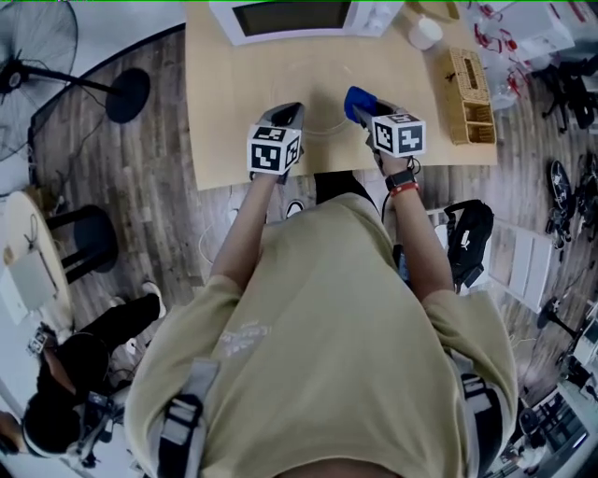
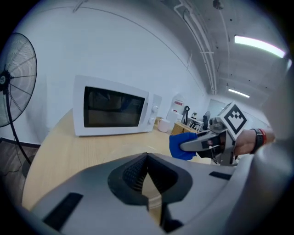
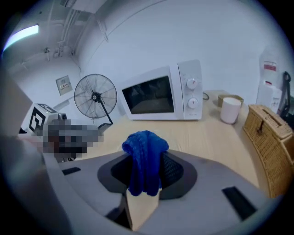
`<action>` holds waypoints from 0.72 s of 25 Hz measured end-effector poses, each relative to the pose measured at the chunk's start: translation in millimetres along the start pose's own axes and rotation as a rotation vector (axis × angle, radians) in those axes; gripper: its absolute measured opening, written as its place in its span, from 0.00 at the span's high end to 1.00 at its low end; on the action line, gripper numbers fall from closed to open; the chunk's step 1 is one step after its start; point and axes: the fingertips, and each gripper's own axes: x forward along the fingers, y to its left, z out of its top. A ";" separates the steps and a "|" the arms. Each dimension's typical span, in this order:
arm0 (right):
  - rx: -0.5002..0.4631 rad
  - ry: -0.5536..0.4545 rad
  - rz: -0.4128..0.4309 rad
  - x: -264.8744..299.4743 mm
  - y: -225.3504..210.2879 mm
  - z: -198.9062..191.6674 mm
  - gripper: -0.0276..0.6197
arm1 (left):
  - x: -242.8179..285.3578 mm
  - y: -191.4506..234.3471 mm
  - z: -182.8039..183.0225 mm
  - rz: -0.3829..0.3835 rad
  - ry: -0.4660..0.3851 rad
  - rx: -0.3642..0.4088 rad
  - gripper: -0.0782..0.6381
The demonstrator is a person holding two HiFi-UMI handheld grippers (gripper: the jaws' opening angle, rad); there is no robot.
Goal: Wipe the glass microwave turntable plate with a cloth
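Observation:
The glass turntable plate (image 1: 324,122) lies on the wooden table (image 1: 234,112) between my two grippers; it is transparent and shows only as a faint round outline. My left gripper (image 1: 291,113) hovers at the plate's left rim, jaws together, with nothing visible between the pads (image 2: 147,157). Over the plate's right rim, my right gripper (image 1: 358,101) is shut on a blue cloth (image 1: 360,100). In the right gripper view the cloth (image 3: 144,153) bunches up above the jaws and drapes down between them. The left gripper view shows the cloth (image 2: 182,145) too.
A white microwave (image 1: 299,17) stands at the table's far edge with its door closed. A wicker basket (image 1: 470,93) and a white cup (image 1: 425,33) are at the right. A floor fan (image 1: 37,47) stands left of the table. A person (image 1: 75,373) crouches at lower left.

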 end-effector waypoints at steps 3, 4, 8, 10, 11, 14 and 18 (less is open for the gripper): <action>-0.005 -0.140 -0.003 -17.5 16.7 46.2 0.75 | -20.0 4.0 39.3 0.029 -0.091 0.026 0.87; -0.008 -0.185 -0.007 -24.2 21.5 61.4 0.75 | -26.9 4.3 52.5 0.039 -0.121 0.037 0.87; -0.050 -0.341 -0.040 -52.4 40.3 114.7 0.75 | -56.8 5.8 101.5 0.085 -0.235 0.074 0.87; -0.077 -0.413 -0.060 -70.4 49.7 136.4 0.75 | -75.4 3.8 122.9 0.106 -0.291 0.078 0.87; -0.087 -0.449 -0.071 -79.9 53.8 146.6 0.75 | -85.5 1.8 133.5 0.115 -0.321 0.082 0.87; -0.109 -0.543 -0.097 -105.4 64.7 174.6 0.75 | -114.9 -2.6 163.9 0.148 -0.414 0.111 0.87; -0.158 -0.625 -0.154 -135.8 76.1 188.3 0.75 | -142.2 -6.0 180.1 0.214 -0.494 0.175 0.87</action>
